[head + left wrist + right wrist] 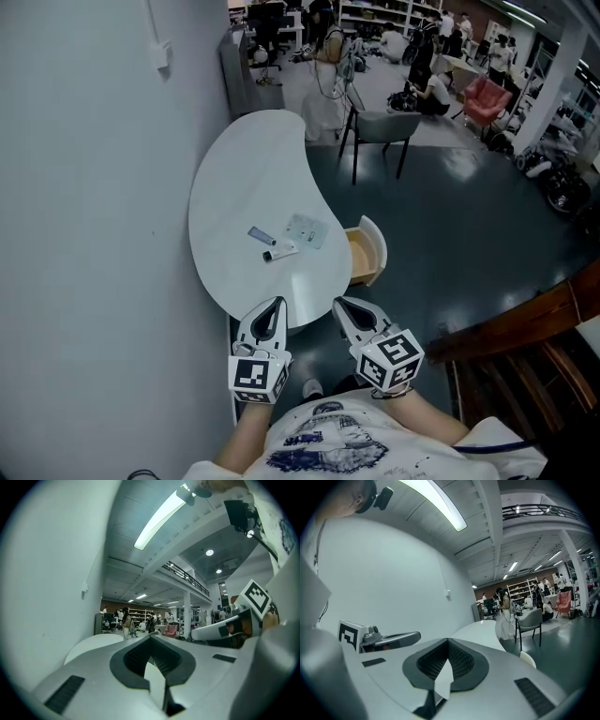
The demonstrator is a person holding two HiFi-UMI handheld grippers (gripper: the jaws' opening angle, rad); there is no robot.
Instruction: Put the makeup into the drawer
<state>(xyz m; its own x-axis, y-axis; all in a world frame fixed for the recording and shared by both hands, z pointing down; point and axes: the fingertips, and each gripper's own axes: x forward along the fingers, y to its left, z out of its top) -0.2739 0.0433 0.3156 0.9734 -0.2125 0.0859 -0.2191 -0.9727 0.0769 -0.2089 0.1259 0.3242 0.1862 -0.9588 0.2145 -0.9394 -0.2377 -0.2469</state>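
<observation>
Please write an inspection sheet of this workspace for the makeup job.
Surface: white kidney-shaped table, against the pale wall.
Job's things: small blue tube, white tube with dark cap and flat pale packet lie on the table; rounded wooden drawer stands open at its right side.
Clutter: nothing seen.
Grippers: left tongs and right tongs both shut, empty, by the table's near edge.
Cables: nothing seen on the table.
Surroundings: grey chair beyond the table; people far behind.

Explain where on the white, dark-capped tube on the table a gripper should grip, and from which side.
Probably the middle of the white tube, from above, jaws across its narrow width. It lies flat on the table, long axis roughly across the view; the blue tube and flat packet lie close beyond.
</observation>
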